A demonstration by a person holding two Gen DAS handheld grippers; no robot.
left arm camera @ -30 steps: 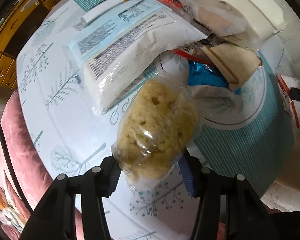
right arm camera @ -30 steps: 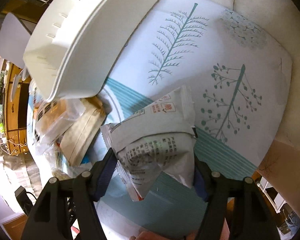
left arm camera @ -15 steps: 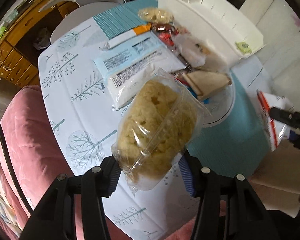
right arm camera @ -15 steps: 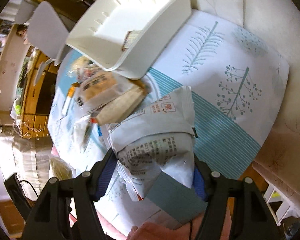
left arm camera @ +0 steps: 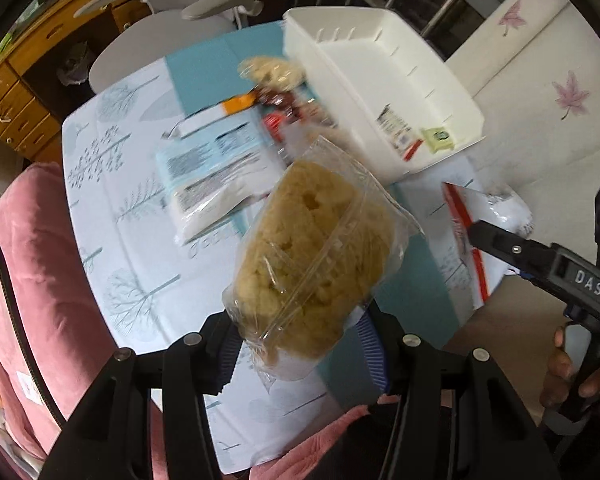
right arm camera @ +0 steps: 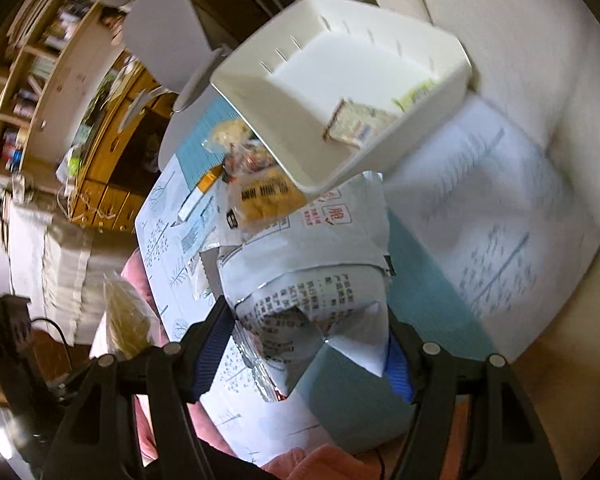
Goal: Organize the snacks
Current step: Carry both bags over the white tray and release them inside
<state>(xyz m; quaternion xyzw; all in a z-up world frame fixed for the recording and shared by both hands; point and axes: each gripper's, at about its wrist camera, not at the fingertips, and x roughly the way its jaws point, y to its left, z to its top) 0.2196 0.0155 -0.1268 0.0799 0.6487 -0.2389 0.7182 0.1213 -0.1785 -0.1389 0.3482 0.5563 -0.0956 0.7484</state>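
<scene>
My left gripper (left arm camera: 300, 350) is shut on a clear bag of yellow crumbly cake (left arm camera: 312, 256), held high above the table; the same cake bag (right arm camera: 126, 320) shows at the left of the right wrist view. My right gripper (right arm camera: 310, 350) is shut on a white snack bag with red and black print (right arm camera: 312, 280); that white bag (left arm camera: 480, 236) hangs at the right in the left wrist view. The white plastic bin (left arm camera: 380, 92) stands at the table's far side with two small packets inside. The bin (right arm camera: 340, 92) also appears in the right wrist view.
Several snack packs lie beside the bin, among them a large white and blue pack (left arm camera: 212, 176) and another cake bag (left arm camera: 272, 72). The tree-print tablecloth (left arm camera: 112, 184) covers the table. A pink cushion (left arm camera: 24, 264) lies left, a grey chair (left arm camera: 168, 28) behind, a person's hand (left arm camera: 560, 376) at right.
Both grippers have risen well above the table with their bags still held. The table and bin look smaller and the inside of the bin has come into sight.
</scene>
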